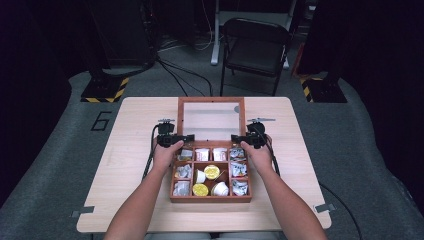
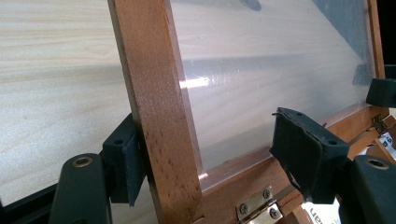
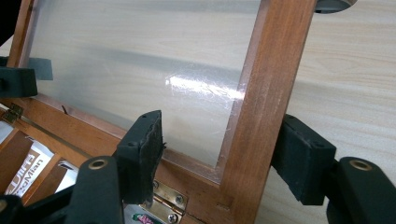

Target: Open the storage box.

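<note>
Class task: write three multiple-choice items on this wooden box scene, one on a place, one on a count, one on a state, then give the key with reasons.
1. Where does the left gripper sit?
A. astride the lid's side rail
B. inside a compartment
C. on the chair

2. How many compartments does the box have?
A. four
B. nine
C. sixteen

3. The lid is
A. shut
B. removed
C. open, hinged back

Key: 1 A, the wooden rail stands between its jaws; 2 B, three rows of three show in the high view; 3 C, the clear-panelled lid stands beyond the compartments, still joined by brass hinges.
</note>
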`<state>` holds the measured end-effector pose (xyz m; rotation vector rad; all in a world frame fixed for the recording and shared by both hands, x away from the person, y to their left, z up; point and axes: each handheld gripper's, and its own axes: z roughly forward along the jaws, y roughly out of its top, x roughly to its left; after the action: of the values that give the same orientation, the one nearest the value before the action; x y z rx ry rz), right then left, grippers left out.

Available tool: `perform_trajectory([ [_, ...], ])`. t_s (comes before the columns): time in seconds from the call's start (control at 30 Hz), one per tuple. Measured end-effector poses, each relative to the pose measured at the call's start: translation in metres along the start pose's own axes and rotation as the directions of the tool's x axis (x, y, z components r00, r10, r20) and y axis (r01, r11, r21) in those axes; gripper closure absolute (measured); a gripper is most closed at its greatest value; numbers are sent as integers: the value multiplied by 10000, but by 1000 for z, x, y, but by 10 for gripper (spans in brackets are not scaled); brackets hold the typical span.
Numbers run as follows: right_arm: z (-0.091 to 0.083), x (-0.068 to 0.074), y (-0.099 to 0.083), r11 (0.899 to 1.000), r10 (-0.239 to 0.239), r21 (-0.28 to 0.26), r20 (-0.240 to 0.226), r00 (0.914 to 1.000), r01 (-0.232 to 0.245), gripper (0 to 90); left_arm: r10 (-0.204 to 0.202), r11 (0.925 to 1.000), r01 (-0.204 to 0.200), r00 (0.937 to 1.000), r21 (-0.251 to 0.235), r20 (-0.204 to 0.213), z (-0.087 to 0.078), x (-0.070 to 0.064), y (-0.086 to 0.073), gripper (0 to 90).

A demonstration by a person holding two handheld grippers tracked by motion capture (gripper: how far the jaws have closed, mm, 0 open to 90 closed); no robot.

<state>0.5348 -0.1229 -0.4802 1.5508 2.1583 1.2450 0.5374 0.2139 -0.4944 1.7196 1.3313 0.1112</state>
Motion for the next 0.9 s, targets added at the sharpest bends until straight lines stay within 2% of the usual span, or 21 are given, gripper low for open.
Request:
perform_trajectory([
  [0.03, 0, -1, 0, 10000, -26, 6, -36, 10000, 26, 364, 63, 10000, -63, 10000, 26, 14, 0, 1, 0, 302],
  [0.23, 2, -4, 0, 9999, 153, 67, -129, 9998, -152, 364, -189, 9998, 188, 9997, 84, 128, 1, 3, -1, 301],
  [0.27, 2, -4, -1, 9998, 178, 79, -136, 9997, -177, 364, -76, 9999, 74, 9999, 134, 127, 1, 4, 0, 301],
  [0.53, 3, -4, -1, 9997, 253, 72, -84, 9996, -252, 361, -208, 9997, 208, 9998, 158, -5, 3, 3, -1, 290],
  [0.67, 4, -5, -2, 9990, 438, 131, -95, 9990, -437, 357, -326, 9993, 327, 9995, 203, -59, 4, 4, -1, 277],
  [0.77, 4, -6, -2, 9985, 528, 112, -110, 9985, -527, 356, -229, 9991, 230, 9997, 343, -55, 3, 5, -1, 270],
  [0.9, 5, -6, -2, 9983, 559, 188, -57, 9984, -557, 353, -335, 9989, 339, 9994, 337, -134, 4, 4, -2, 266],
])
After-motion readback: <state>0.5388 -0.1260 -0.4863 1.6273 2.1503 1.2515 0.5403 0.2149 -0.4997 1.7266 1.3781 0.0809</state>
